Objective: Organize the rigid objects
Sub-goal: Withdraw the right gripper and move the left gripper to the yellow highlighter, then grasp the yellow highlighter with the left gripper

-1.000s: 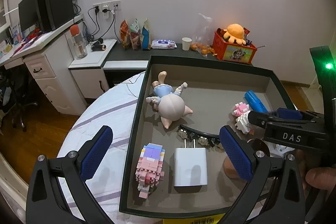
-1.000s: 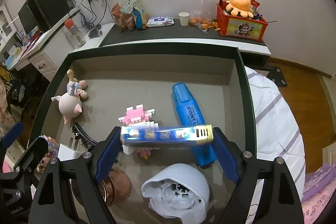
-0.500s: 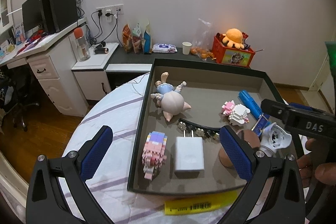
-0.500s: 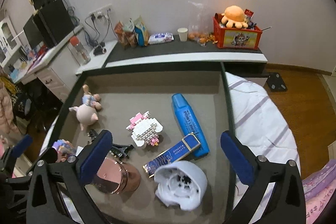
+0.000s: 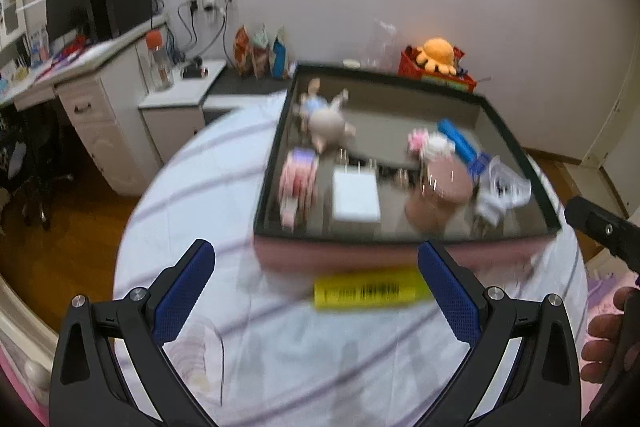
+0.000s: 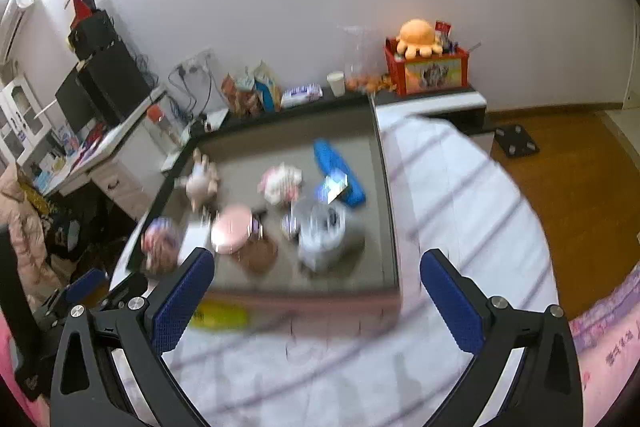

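A dark-rimmed tray (image 5: 276, 155) (image 6: 390, 227) on the striped round table holds a pig doll (image 5: 328, 125), a pink block figure (image 5: 298, 179), a white charger (image 5: 356, 197), a pink round case (image 6: 232, 233), a blue marker (image 6: 336, 167), a blue gold-ended box (image 6: 334, 187) and a white round part (image 6: 322, 231). Both views are blurred. My left gripper (image 5: 316, 299) is open and empty, pulled back over the table in front of the tray. My right gripper (image 6: 318, 301) is open and empty, also before the tray's front edge.
A yellow barcode label (image 5: 370, 291) lies on the tablecloth (image 5: 208, 211) before the tray. A white desk with a monitor (image 5: 92, 7) stands at the left. A dark shelf behind holds snacks and a red box with an orange plush (image 6: 420, 35). Wooden floor at right.
Both grippers have drawn back and up from the tray, so the tray looks smaller and farther. The right gripper let go of the blue box, which lies in the tray by the marker.
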### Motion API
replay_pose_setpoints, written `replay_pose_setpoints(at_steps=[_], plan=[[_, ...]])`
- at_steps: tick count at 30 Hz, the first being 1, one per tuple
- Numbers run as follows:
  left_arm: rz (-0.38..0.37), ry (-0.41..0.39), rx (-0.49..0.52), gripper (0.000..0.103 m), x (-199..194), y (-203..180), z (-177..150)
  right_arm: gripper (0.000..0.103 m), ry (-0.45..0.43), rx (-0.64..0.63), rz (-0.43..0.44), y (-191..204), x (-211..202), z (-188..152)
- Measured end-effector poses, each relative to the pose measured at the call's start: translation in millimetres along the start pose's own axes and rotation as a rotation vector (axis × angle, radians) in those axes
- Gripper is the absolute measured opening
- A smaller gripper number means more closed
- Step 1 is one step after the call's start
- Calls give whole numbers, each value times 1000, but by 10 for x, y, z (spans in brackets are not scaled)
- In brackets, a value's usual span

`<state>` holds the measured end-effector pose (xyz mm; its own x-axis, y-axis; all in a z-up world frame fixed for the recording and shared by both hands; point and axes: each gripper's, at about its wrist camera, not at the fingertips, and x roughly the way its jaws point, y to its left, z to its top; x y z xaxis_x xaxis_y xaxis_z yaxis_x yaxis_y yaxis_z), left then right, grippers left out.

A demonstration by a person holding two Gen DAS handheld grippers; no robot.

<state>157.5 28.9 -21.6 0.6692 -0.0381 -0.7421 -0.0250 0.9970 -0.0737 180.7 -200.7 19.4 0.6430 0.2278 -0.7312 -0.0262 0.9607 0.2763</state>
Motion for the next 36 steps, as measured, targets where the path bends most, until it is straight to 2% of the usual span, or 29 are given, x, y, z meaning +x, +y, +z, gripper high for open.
replay_pose_setpoints(at_steps=[5, 10, 16, 21, 27, 36], plan=[[8, 59, 9, 103, 39, -38, -308, 103, 72, 10, 11, -36, 36, -319], [2, 86, 15, 103, 60, -69, -461, 103, 108, -11, 15, 7, 74, -444], [-49, 92, -6, 103, 155, -154, -381, 103, 107, -15, 20, 48, 52, -485], [-84, 126, -7, 103, 345, -325, -312, 103, 107, -8, 7, -16, 40, -487], [-63, 159, -6, 103, 538, -427, -284, 103, 112, 12, -3, -129, 81, -465], [-48, 167, -5, 103, 652, -521, -214, 103, 128, 19, 5, -180, 189, -442]])
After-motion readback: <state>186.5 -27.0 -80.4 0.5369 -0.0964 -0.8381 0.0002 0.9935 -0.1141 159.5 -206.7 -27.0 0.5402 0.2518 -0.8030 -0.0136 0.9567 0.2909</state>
